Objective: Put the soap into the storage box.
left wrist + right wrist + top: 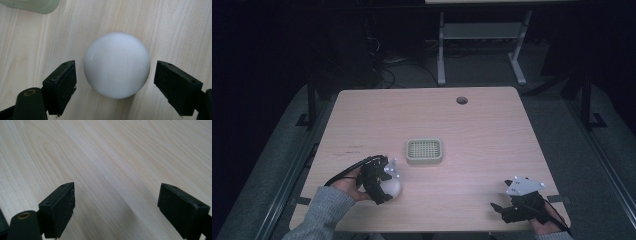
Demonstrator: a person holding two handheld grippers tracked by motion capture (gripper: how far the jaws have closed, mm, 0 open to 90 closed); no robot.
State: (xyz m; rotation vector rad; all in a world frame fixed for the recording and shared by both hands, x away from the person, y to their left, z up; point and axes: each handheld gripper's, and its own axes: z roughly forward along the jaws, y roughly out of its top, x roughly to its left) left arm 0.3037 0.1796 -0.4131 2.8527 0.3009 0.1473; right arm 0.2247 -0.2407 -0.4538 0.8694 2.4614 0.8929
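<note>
A person sits at a pale wooden table (492,130), a two-jaw gripper in each hand. The left gripper (115,77) is spread wide around a white ball (116,64), one black jaw on each side of it with a narrow gap showing at both, so the ball is between the jaws but not squeezed. The ball is smooth, matte and round, so it has no long axis and points no particular way. It rests on the table near the front left, seen from above half hidden under the gripper (382,182). Just beyond it, near the table's middle, stands a small square pale-green dish (424,151) with a grid inside; the two are close but apart. The right gripper (499,207) sits low at the front right corner, its jaws also spread wide over bare wood, holding nothing. The table has light grain, a round cable hole (462,100) near its far edge and a few dark scuffs on the left. The room around it is dim, with grey carpet and a white desk frame (482,45) behind.
</note>
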